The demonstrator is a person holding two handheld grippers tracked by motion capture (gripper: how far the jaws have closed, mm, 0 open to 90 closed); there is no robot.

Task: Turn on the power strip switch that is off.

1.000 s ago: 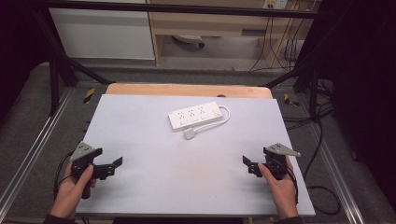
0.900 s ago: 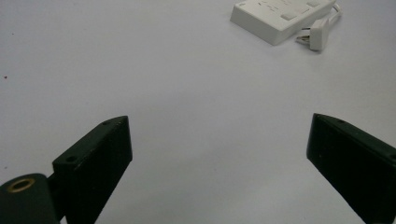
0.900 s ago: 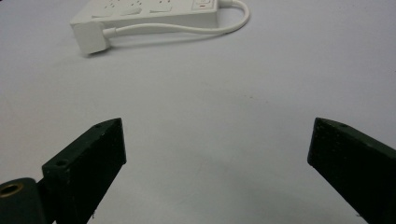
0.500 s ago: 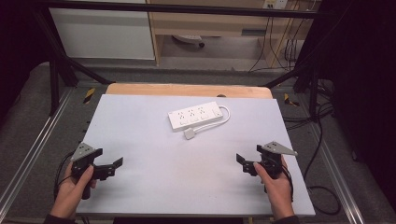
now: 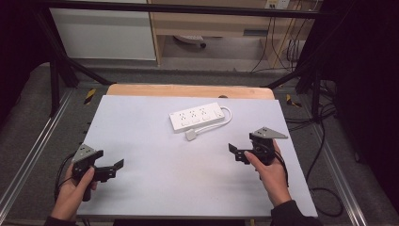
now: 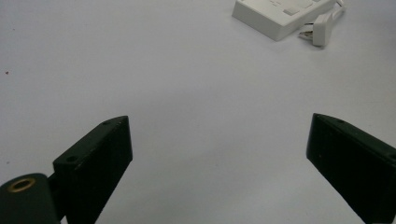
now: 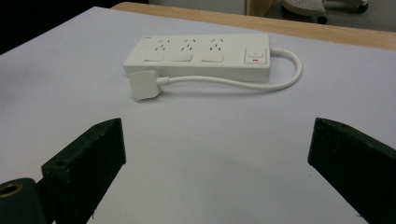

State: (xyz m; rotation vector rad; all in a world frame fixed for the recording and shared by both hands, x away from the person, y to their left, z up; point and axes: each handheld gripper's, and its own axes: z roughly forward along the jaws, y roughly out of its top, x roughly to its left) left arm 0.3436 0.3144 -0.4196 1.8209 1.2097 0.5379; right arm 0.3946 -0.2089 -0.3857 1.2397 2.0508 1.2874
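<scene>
Power strip: upper centre of high view, flat on counter, sockets up for access.
Plug: loose beside strip, unplugged.
Right tool: jaws apart, aimed at strip, likely approaching.
Left tool: jaws apart, lower left, idle.

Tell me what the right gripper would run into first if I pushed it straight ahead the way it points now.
Probably the plug lying in front of the power strip. The right gripper has open jaws with only bare table between it and the plug. Depth is unclear, so it might slide just past onto the cord.
</scene>
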